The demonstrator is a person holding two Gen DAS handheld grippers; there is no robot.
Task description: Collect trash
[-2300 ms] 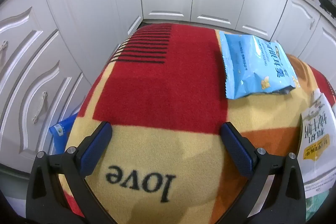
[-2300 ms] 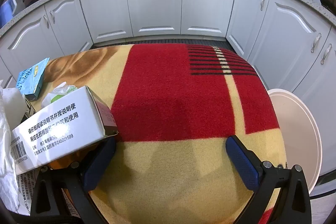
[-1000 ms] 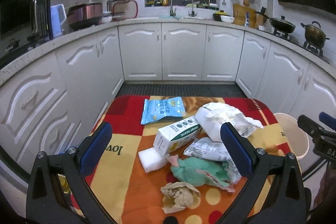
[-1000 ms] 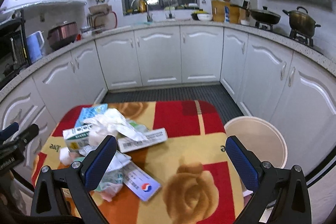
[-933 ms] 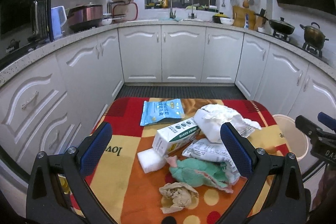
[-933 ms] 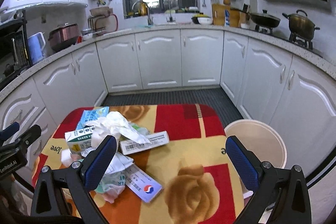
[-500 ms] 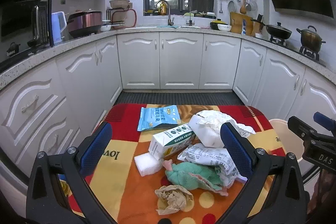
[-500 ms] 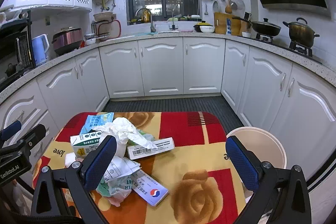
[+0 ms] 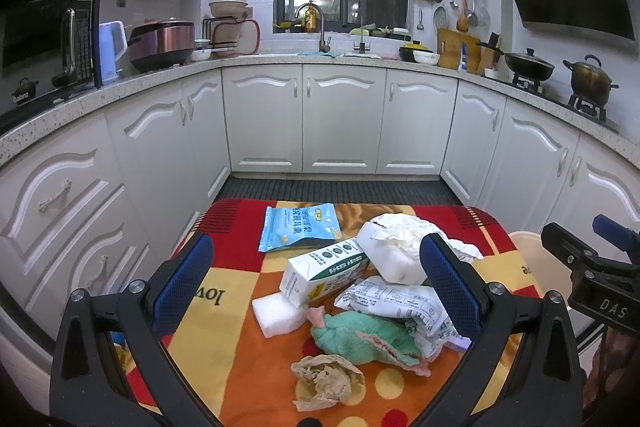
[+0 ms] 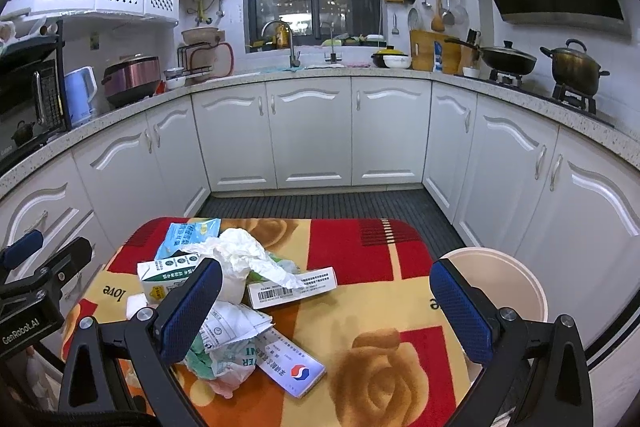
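Note:
Trash lies piled on a small table with a red, yellow and orange cloth (image 9: 224, 339). The pile holds a blue snack bag (image 9: 298, 227), a green-and-white carton (image 9: 324, 271), a white foam block (image 9: 278, 313), a white crumpled bag (image 9: 394, 247), a printed plastic wrapper (image 9: 400, 301), a green cloth (image 9: 360, 333) and a crumpled brown paper (image 9: 326, 381). The right wrist view adds a barcode box (image 10: 292, 287) and a flat card box (image 10: 290, 363). A beige bin (image 10: 498, 277) stands right of the table. My left gripper (image 9: 316, 285) and right gripper (image 10: 326, 311) are open, empty, above the table.
White kitchen cabinets (image 9: 340, 119) curve around the table on three sides, with a dark ribbed floor mat (image 9: 336, 189) between. The countertop carries a rice cooker (image 9: 160, 45), a kettle (image 10: 82, 95) and pots (image 10: 574, 67). The right gripper shows at the left wrist view's right edge (image 9: 592, 279).
Both grippers have pulled up and back from just above the cloth, so the whole table and kitchen now show. In the last second they kept rising slightly. Nothing was picked up.

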